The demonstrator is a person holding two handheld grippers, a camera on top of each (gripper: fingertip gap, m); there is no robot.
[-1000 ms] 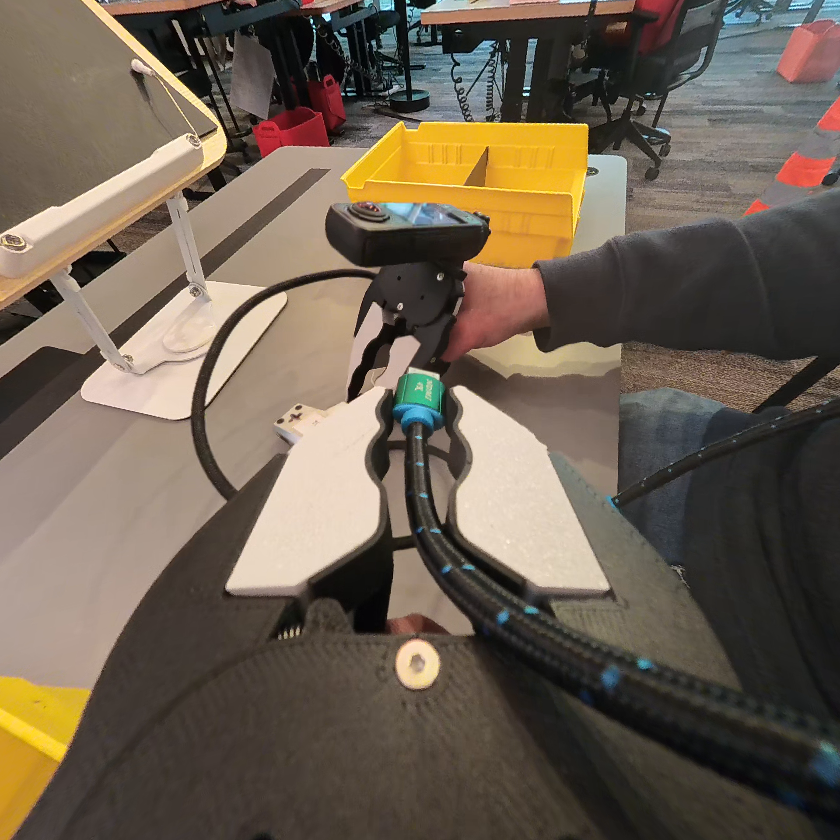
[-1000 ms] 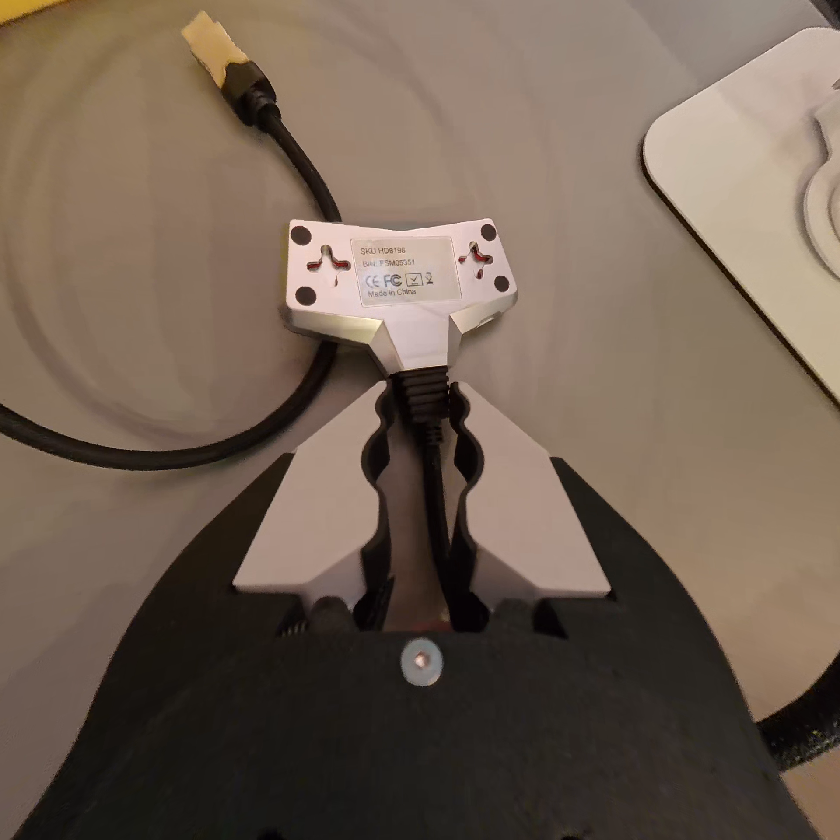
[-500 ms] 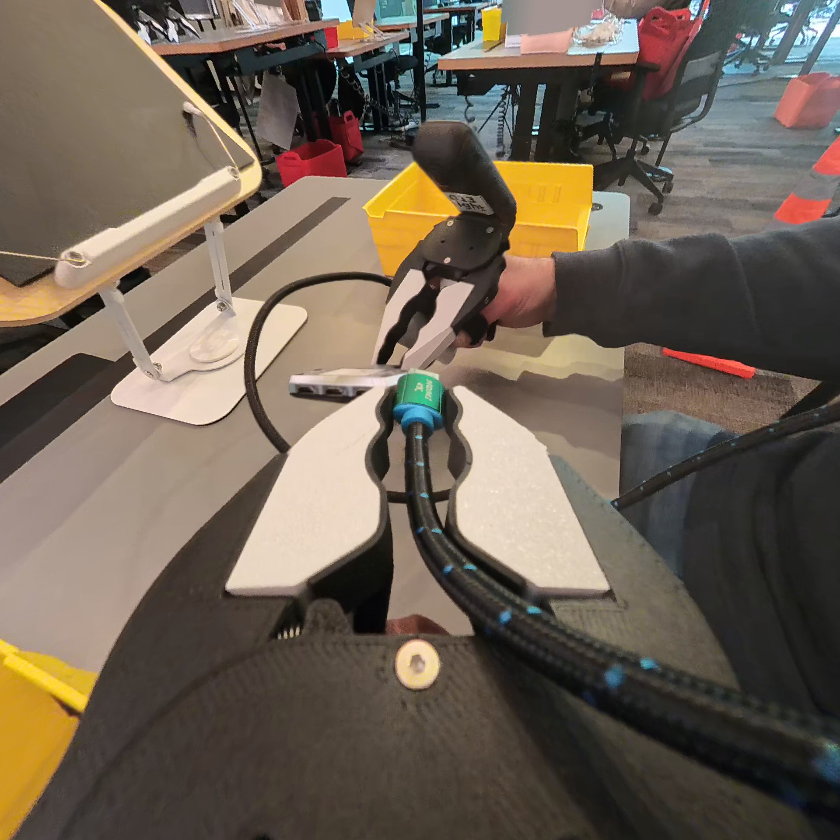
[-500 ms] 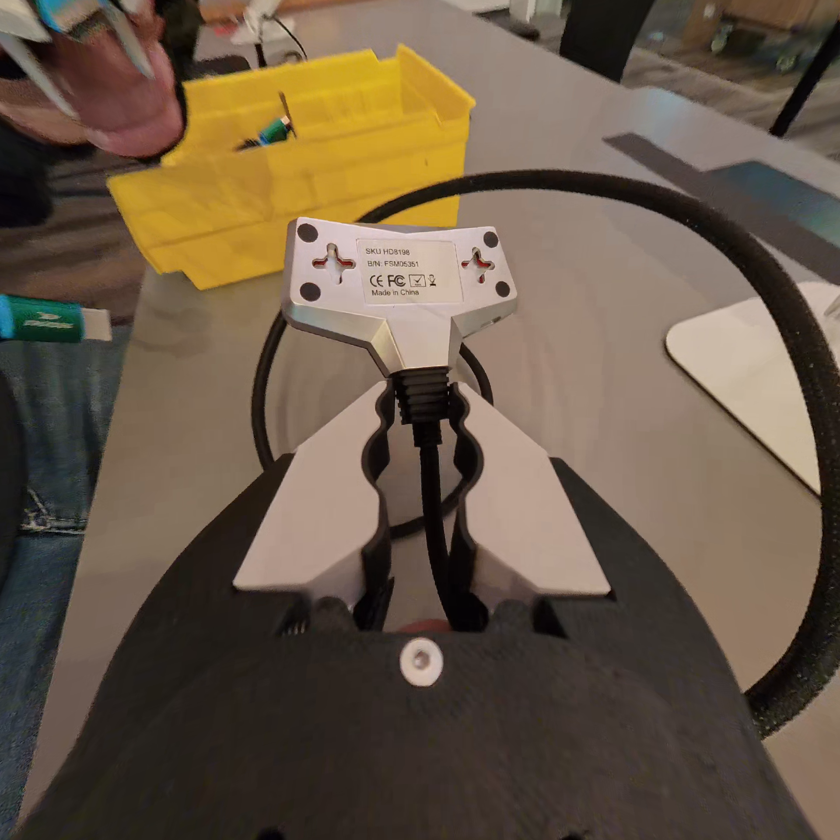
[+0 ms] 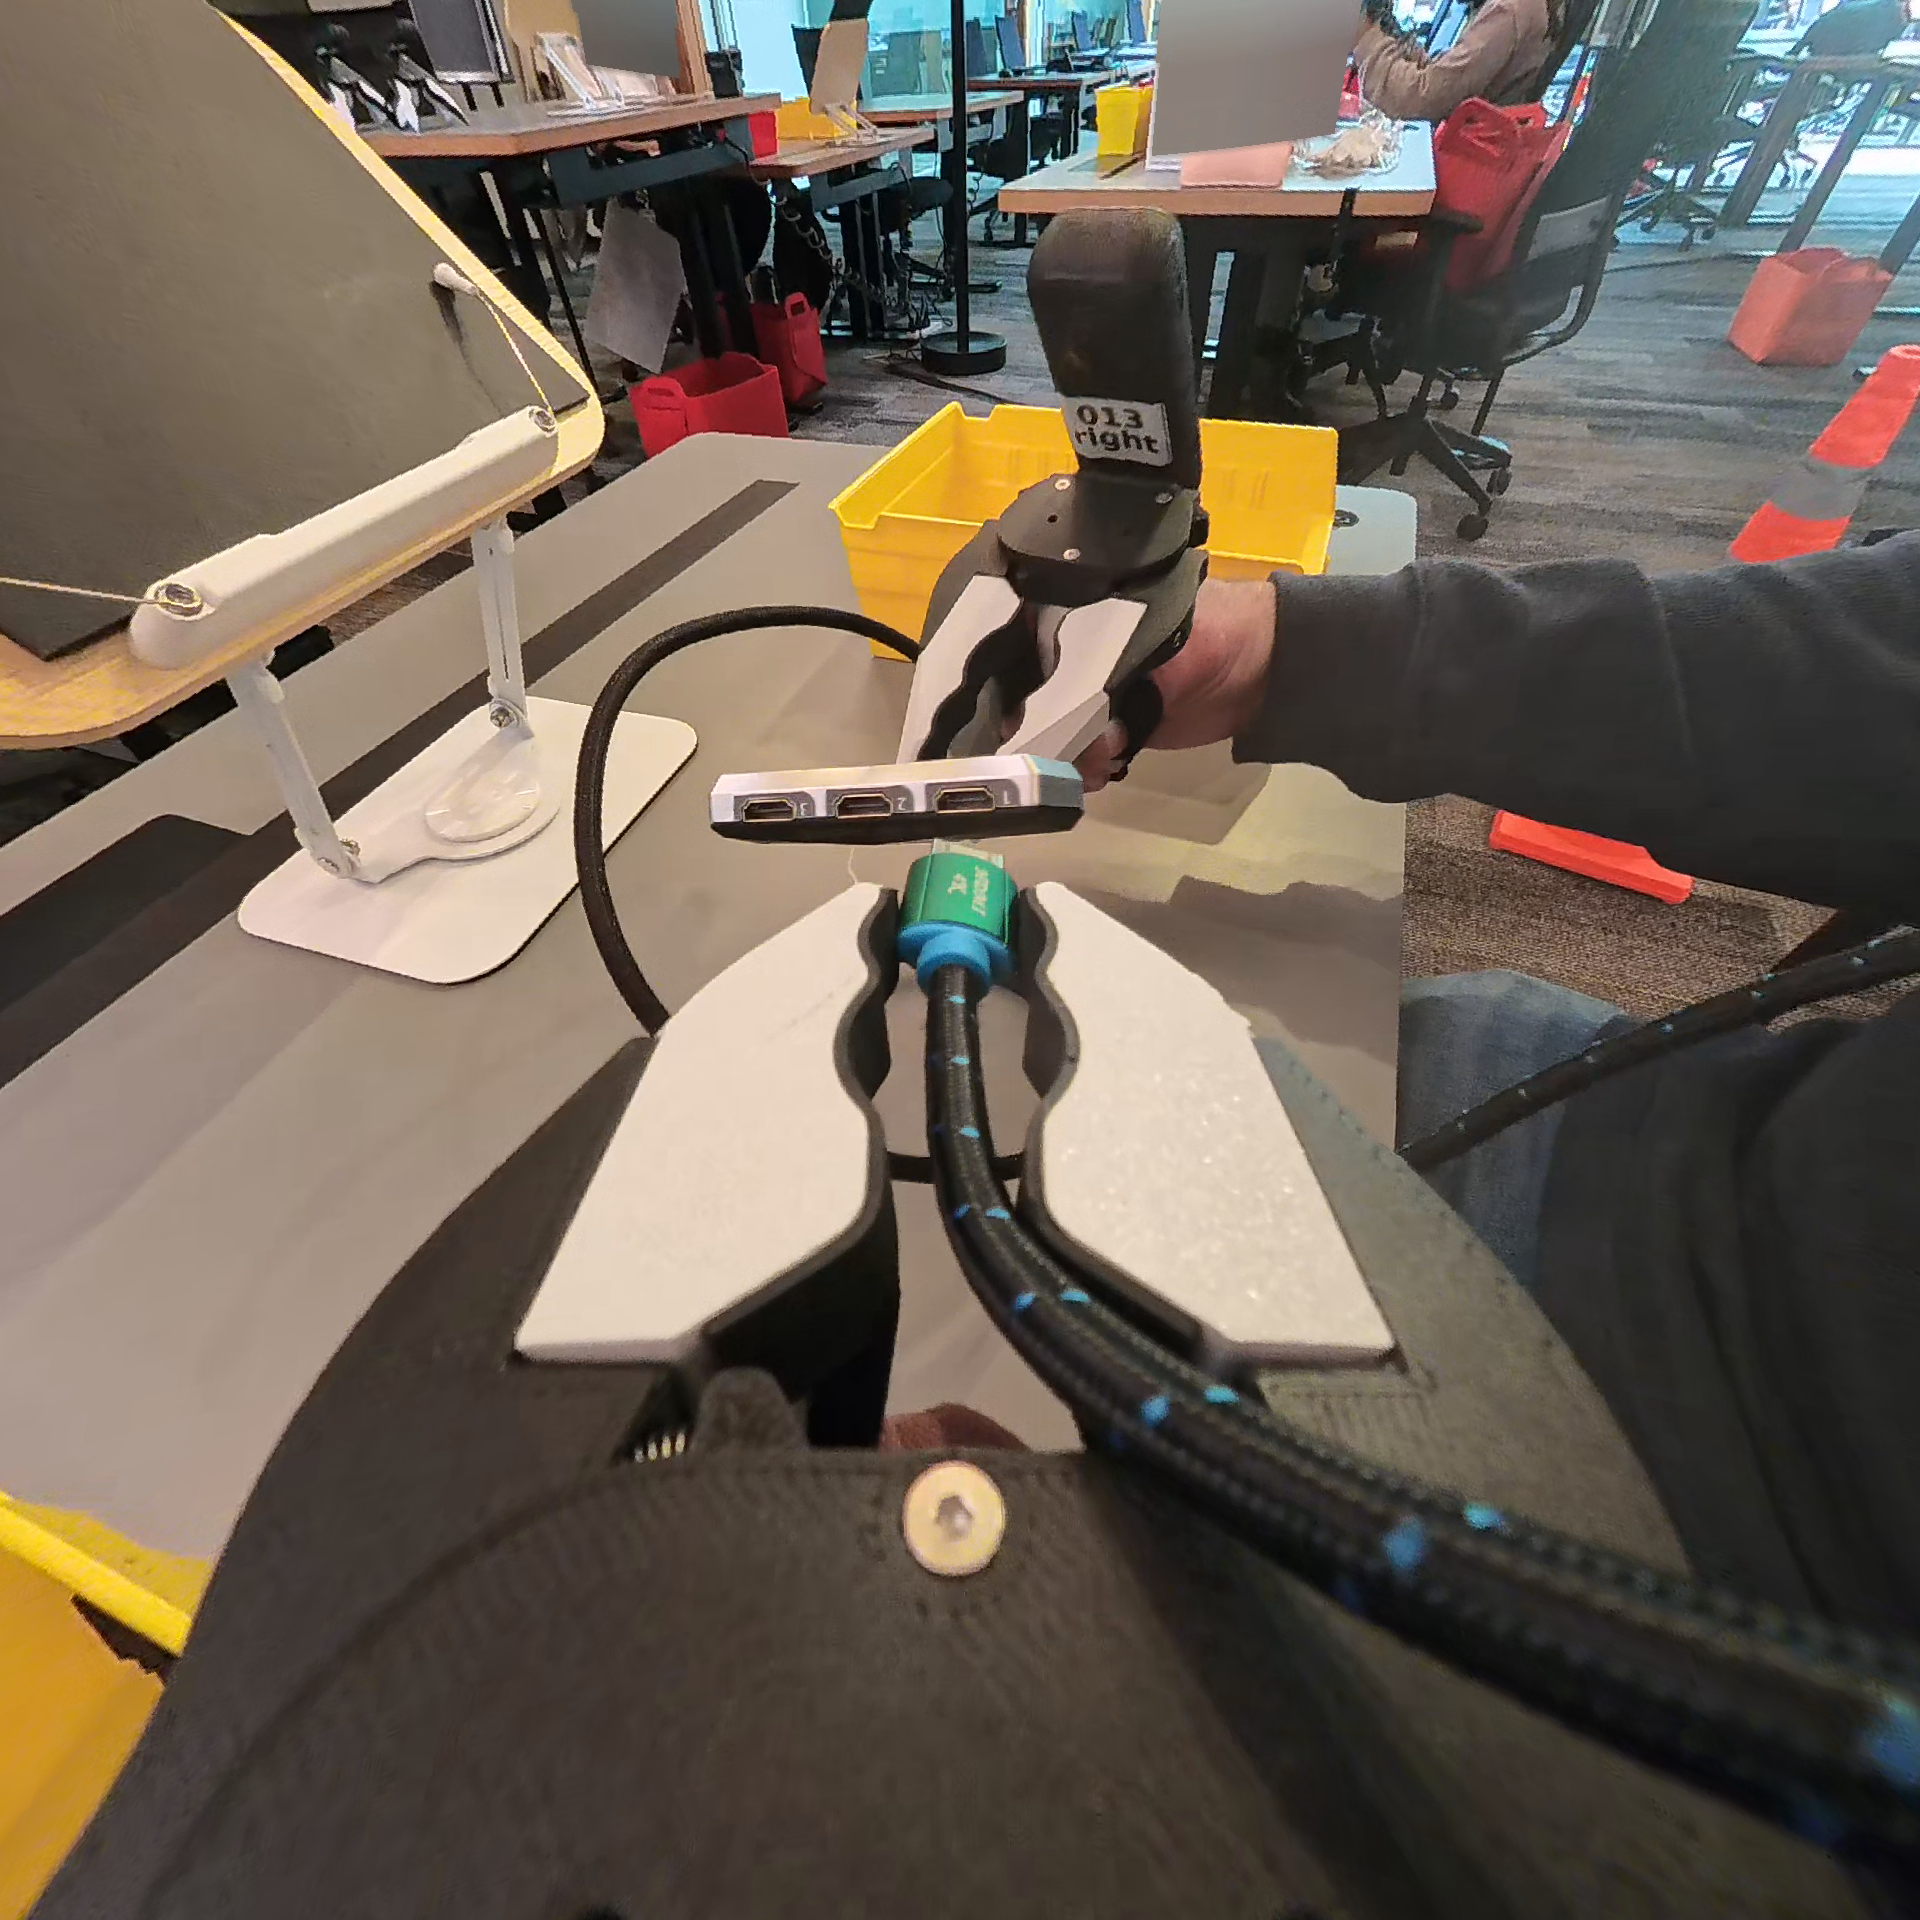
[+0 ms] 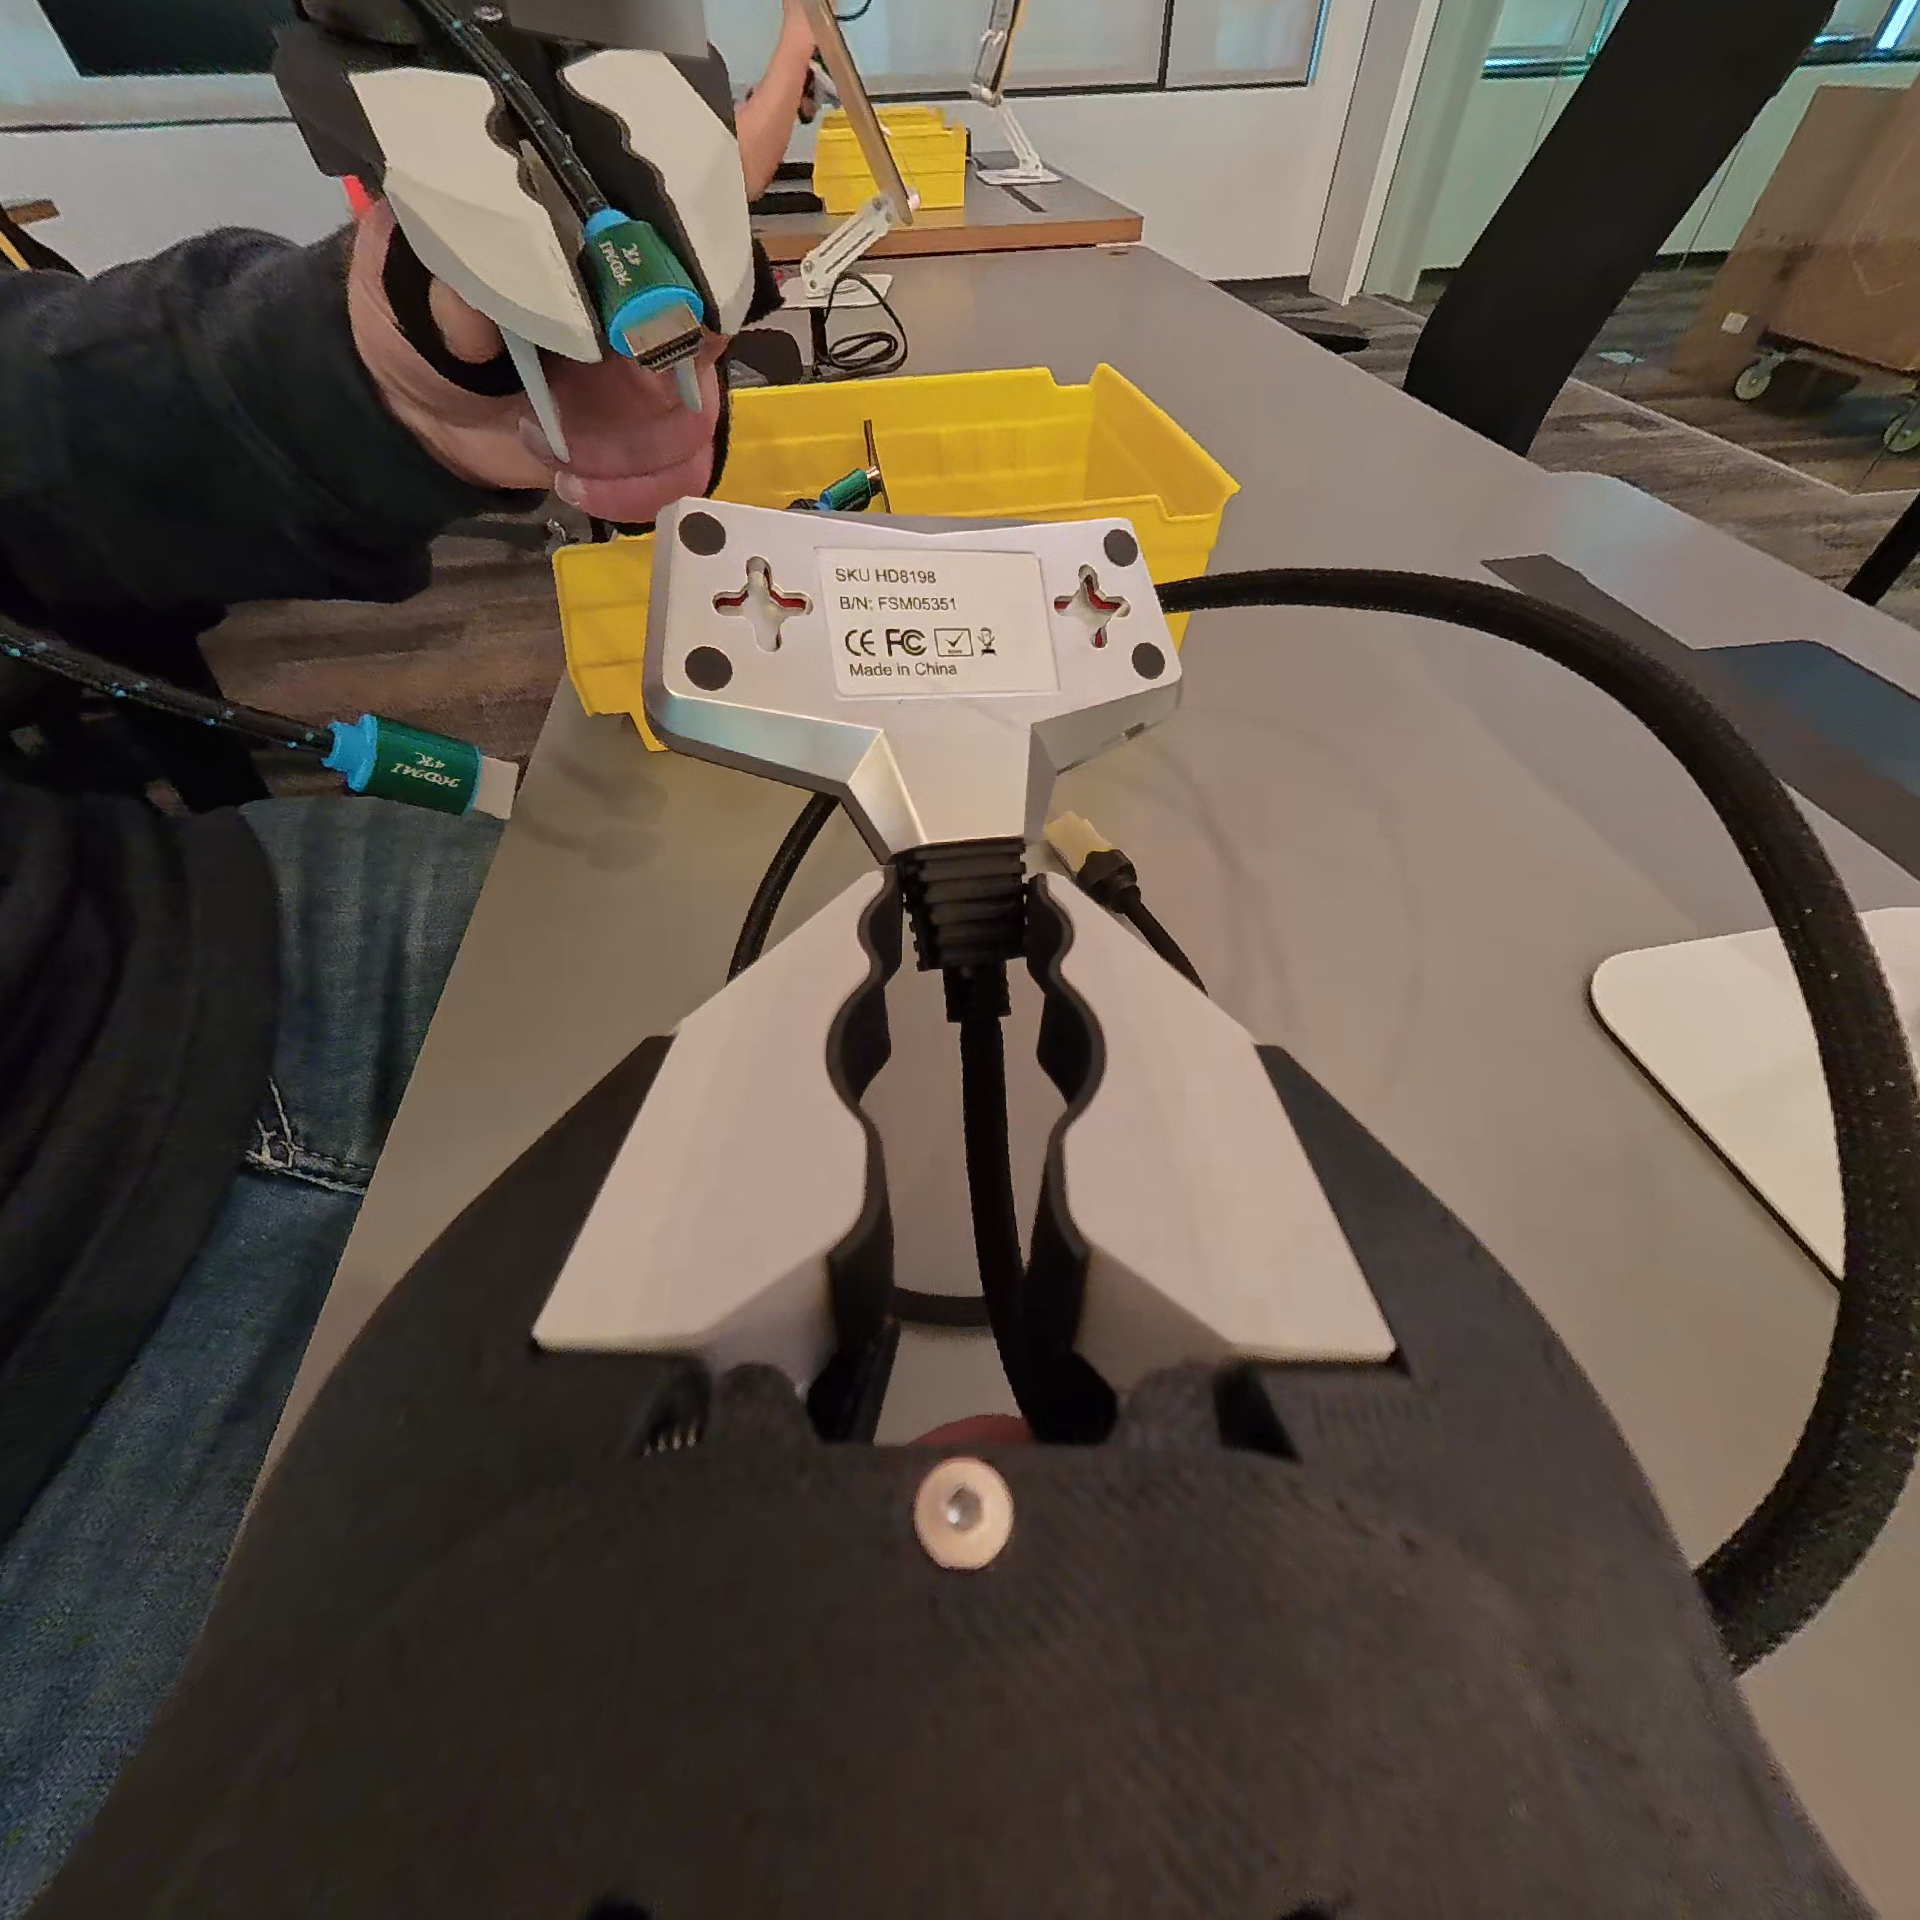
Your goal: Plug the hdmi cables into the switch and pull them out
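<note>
My left gripper (image 5: 958, 900) is shut on a green HDMI plug (image 5: 956, 894) with a black-and-blue braided cable (image 5: 1143, 1382). Its metal tip points at the silver switch (image 5: 894, 805), just below the right-hand port, a small gap away. The switch shows three ports toward me. My right gripper (image 6: 961, 883) is shut on the ribbed cable collar (image 6: 961, 904) of the switch (image 6: 914, 644) and holds it above the grey table (image 6: 1351, 935), label side up. In the right wrist view the left gripper (image 6: 649, 332) and its plug (image 6: 639, 286) are at upper left. A second green plug (image 6: 416, 771) hangs off the table's edge.
A yellow bin (image 6: 1039, 447) behind the switch holds another green plug (image 6: 847, 486). The switch's thick black cable (image 6: 1829, 987) loops over the table. A white stand base (image 5: 436, 862) carries a tilted board (image 5: 156, 312) at left. Another yellow bin (image 5: 62, 1662) is at lower left. About 12 centimeters separates my left fingertips from my right.
My right gripper has lifted the switch off the table and tipped it up so its ports face the left gripper. The plug in my left gripper is now close under the switch.
</note>
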